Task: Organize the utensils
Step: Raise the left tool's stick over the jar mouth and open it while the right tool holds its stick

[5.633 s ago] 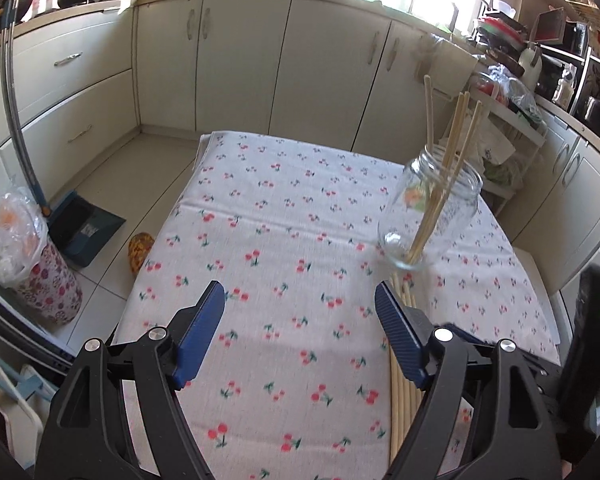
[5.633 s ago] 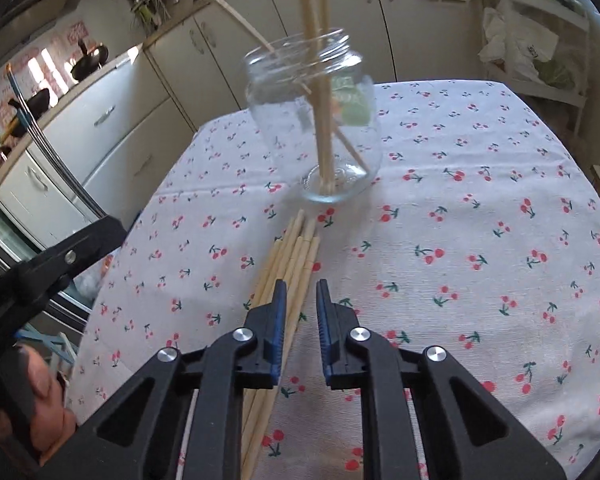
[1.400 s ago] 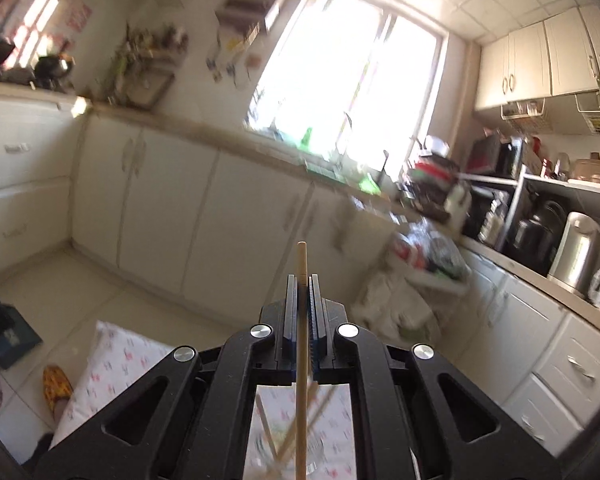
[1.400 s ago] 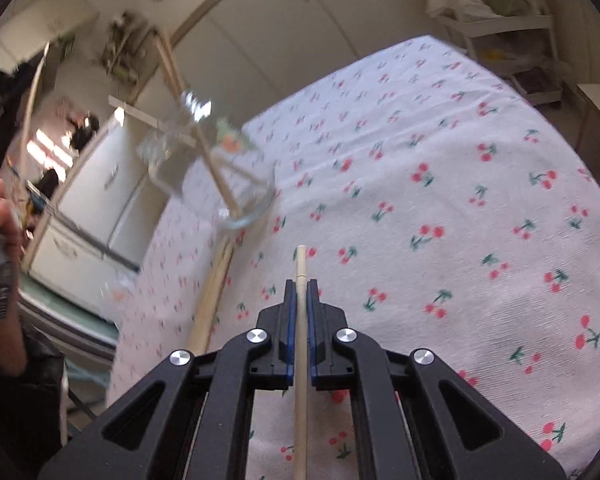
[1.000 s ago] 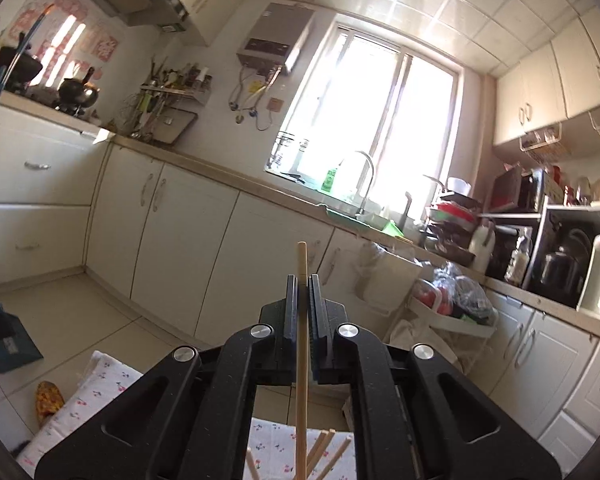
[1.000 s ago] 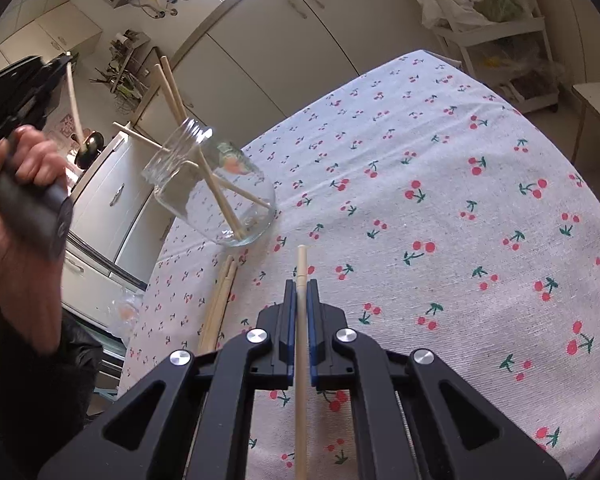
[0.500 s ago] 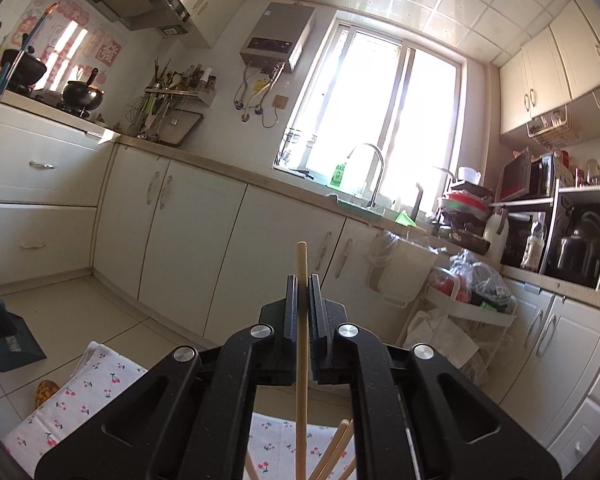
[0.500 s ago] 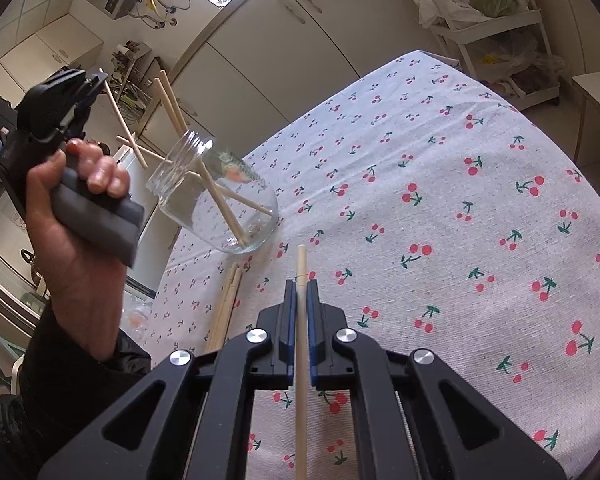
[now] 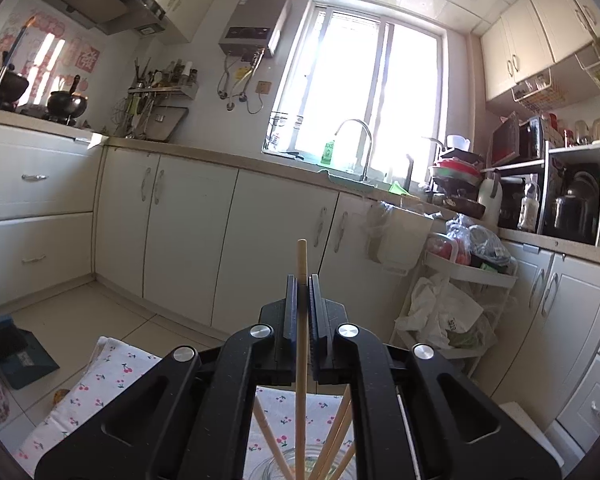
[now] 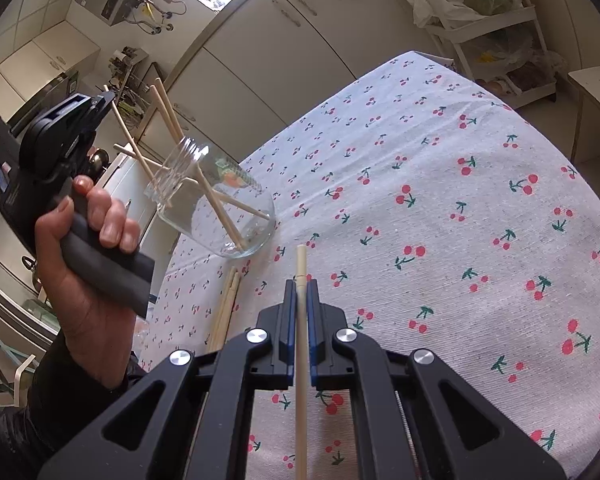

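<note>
The chopsticks are plain, pale wooden sticks, round and slim. My left gripper (image 9: 302, 280) is clamped on one chopstick (image 9: 301, 320), which stands upright between the jaws, its blunt top just above them and its lower end reaching down into the mouth of the jar (image 10: 216, 204). The jar is clear glass with a threaded neck and a small coloured label; it stands on the table (image 10: 460, 240), whose cloth is white with red cherries. Several sticks (image 10: 220, 208) already lean crossed inside it, their tops fanning out past the rim. My right gripper (image 10: 299, 284) is closed on a second stick (image 10: 301, 360), which runs straight along the jaws with its tip poking out just ahead, above the cloth and near the jar's base. A few loose sticks (image 10: 226, 308) lie flat on the table, between the jar and my left hand (image 10: 88, 264).
</note>
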